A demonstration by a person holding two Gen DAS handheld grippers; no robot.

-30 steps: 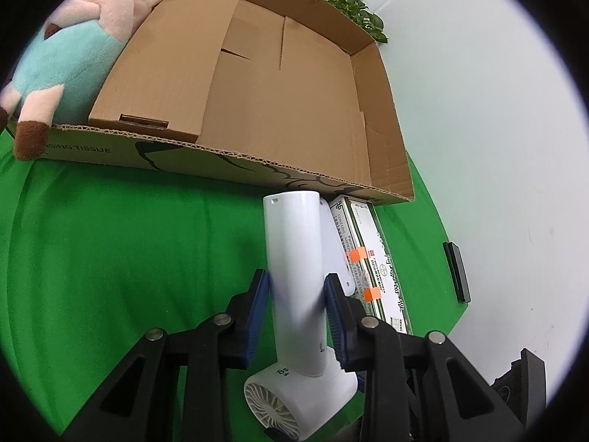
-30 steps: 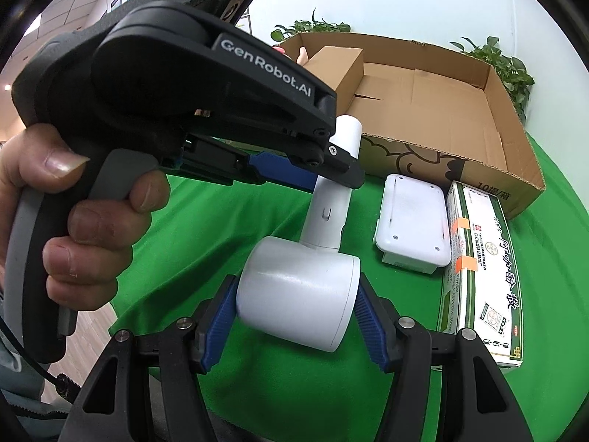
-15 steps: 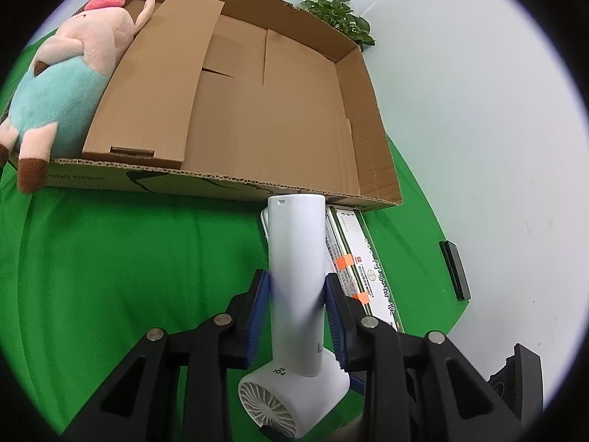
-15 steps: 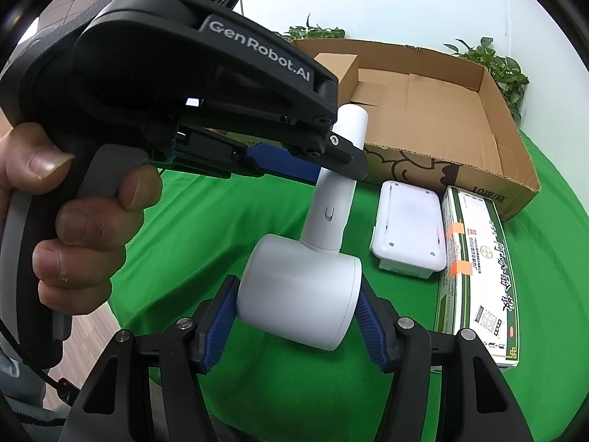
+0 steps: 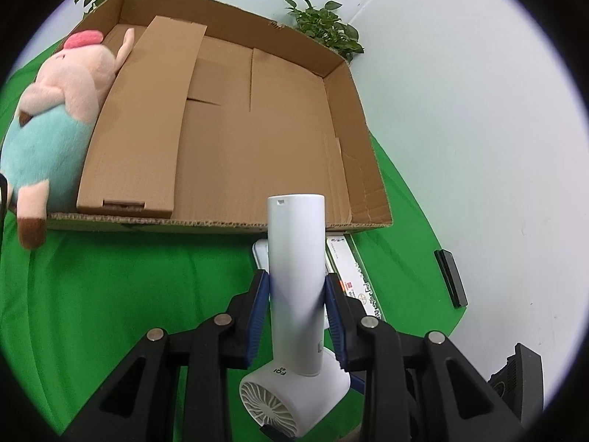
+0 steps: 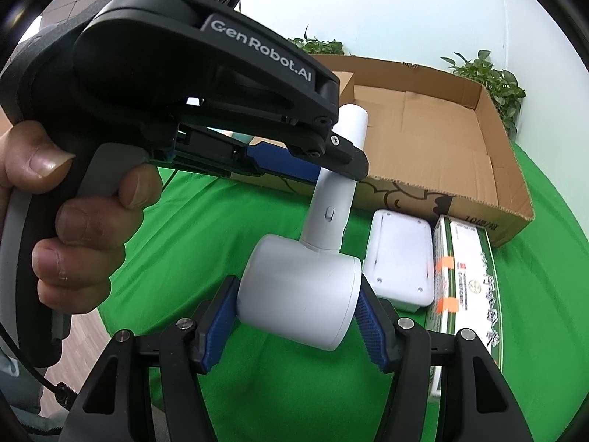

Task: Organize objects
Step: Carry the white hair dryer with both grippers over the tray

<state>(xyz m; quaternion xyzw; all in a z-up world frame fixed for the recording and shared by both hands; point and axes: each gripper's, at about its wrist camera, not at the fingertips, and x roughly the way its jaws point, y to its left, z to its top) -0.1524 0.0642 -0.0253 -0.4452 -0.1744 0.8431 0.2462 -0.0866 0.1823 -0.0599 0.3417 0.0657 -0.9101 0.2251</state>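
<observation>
While held above green cloth (image 5: 129, 294) before cardboard box (image 5: 257, 140), white hair dryer (image 6: 305, 291): left gripper (image 5: 297, 294) pinches handle, right gripper (image 6: 298, 316) clamps barrel.

White hair dryer (image 6: 300, 294) between two tools

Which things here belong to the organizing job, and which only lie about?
Job:
- white handheld fan, held by left gripper and right gripper
- cardboard box

Lying about:
- plush pig
- white case
- green-and-white carton
- plants
</observation>
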